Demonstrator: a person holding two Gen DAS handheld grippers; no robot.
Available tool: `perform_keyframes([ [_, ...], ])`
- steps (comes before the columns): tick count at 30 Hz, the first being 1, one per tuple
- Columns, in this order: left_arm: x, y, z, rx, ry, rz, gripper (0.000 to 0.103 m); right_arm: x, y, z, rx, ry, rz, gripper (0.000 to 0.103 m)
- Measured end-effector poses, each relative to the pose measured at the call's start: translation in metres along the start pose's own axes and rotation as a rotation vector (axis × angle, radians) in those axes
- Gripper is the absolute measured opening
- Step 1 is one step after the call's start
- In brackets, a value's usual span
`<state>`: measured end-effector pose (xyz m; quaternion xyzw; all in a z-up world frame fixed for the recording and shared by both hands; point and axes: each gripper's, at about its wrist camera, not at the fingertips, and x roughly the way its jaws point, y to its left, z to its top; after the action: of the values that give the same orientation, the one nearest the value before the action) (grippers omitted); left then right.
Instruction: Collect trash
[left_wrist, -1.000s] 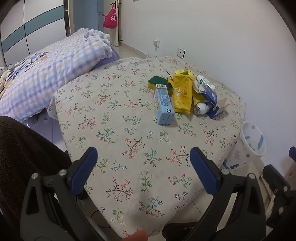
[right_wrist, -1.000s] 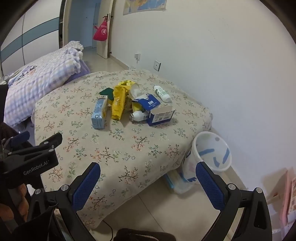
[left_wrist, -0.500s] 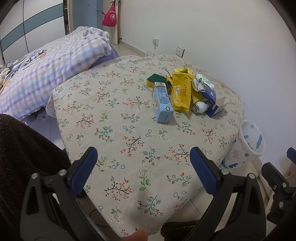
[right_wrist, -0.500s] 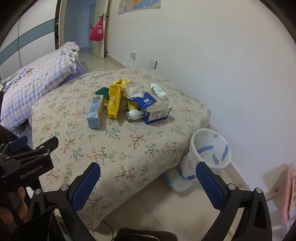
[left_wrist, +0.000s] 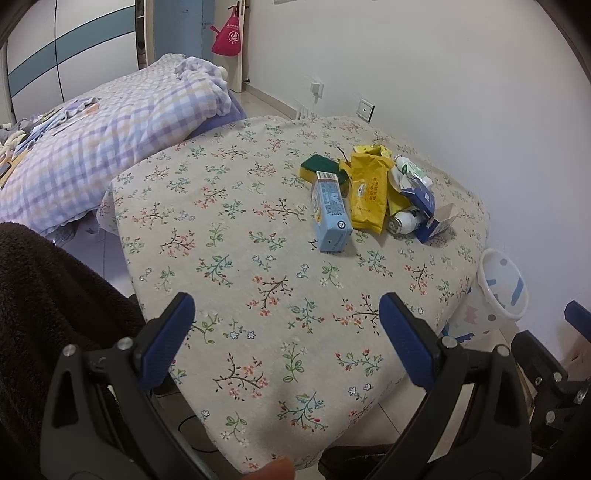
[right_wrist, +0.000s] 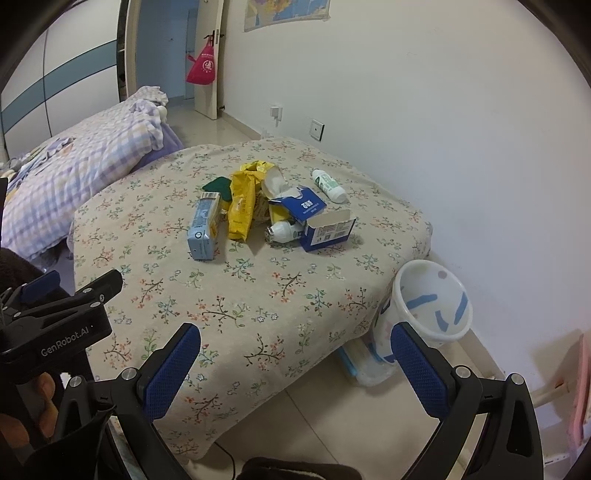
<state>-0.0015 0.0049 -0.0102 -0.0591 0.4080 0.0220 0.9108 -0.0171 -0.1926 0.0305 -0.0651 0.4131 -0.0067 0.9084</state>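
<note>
The left claw (left_wrist: 286, 321) hangs with its blue-padded fingers (left_wrist: 168, 338) spread wide apart and nothing between them, over the near part of a tabletop (left_wrist: 236, 266) draped in a floral cloth. The right claw (right_wrist: 295, 354) is likewise spread wide and empty, poised above the near edge of the same tabletop (right_wrist: 258, 295).

The trash lies in one cluster well ahead of both claws. Seen from the left claw it sits ahead and to the right: a light blue carton (left_wrist: 330, 214) on its side nearest, a yellow packet (left_wrist: 367, 194) touching it on the right, a green and yellow sponge (left_wrist: 319, 168) just behind the carton, then a small white bottle (left_wrist: 404, 222) lying against an open blue box (left_wrist: 424, 206), and a white bottle with green print (left_wrist: 410, 171) at the far side.

From the right claw the same heap sits ahead, a little left of centre — light blue carton (right_wrist: 203, 225), yellow packet (right_wrist: 242, 203), open blue box (right_wrist: 317, 218) with the small white bottle (right_wrist: 284, 229) touching it; the white bottle with green print (right_wrist: 328, 185) lies apart, beyond the box.

A white bin (right_wrist: 432, 302) with blue marks stands on the floor beside the tabletop's right corner — just ahead of the right claw's right finger. The bin (left_wrist: 500, 291) also shows off to the right of the left claw. The left claw's black body (right_wrist: 55, 325) and a hand (right_wrist: 22, 417) gripping it appear to the left of the right claw.
</note>
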Motion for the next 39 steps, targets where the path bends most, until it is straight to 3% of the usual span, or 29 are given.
perform_keyframes([
  [39, -0.0045, 0.0054, 0.0024, -0.024, -0.007, 0.008, 0.100, -0.0001, -0.0035, 0.0058, 0.011, -0.021, 0.000, 0.103],
])
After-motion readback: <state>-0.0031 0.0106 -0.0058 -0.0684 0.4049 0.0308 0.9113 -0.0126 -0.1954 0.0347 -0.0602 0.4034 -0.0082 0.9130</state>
